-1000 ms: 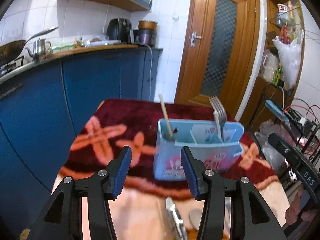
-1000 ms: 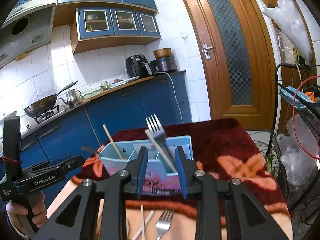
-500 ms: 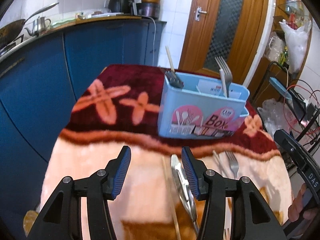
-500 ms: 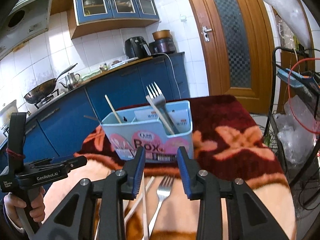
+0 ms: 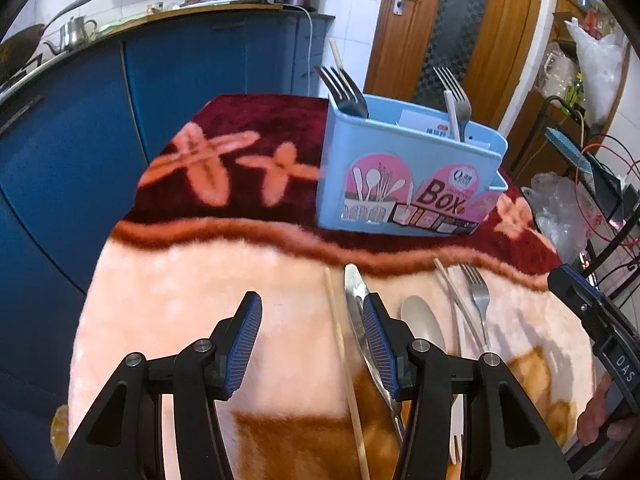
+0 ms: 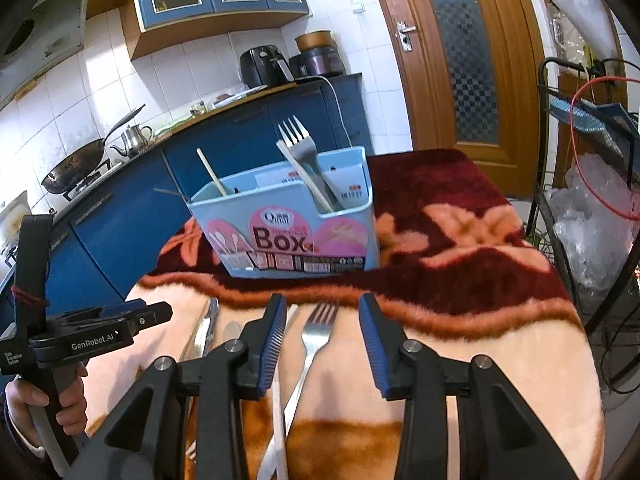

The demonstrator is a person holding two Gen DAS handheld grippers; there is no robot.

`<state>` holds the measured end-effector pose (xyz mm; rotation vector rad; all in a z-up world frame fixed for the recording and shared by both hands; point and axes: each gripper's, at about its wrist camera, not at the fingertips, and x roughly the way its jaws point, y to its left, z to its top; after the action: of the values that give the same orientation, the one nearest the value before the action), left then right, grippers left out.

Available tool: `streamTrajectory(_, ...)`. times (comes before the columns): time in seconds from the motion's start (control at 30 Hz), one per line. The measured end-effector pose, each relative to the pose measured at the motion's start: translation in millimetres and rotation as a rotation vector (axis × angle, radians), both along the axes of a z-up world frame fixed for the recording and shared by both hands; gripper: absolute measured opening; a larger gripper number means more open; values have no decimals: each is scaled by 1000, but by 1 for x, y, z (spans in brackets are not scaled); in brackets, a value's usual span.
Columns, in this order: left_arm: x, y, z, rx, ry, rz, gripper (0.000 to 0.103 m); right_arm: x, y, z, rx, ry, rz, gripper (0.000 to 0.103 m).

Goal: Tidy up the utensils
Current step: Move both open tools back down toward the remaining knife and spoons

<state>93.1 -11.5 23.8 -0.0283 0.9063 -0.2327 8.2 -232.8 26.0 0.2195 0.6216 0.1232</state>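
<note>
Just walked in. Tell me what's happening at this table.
A person is sorting cutlery into the blue box, which already holds forks and chopsticks. The right tongs are opening above a fork lying on the blanket. The left tongs are open and empty beside a knife.

Your right tongs [image 6: 322, 334] and left tongs [image 5: 312, 338] share one build: black angular plastic arms, silver screw heads at the joints, blue ribbed pads [image 6: 273, 338] on the fingers. The left unit's black handle [image 6: 86, 338] carries white "GenRobot.AI" lettering and a red band.
</note>
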Motion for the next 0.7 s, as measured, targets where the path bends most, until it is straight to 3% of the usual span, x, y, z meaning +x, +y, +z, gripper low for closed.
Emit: streamTrajectory(0.7,9,-9,-28,-6,123,-20,54,1,-5,-29,25,107,6,45)
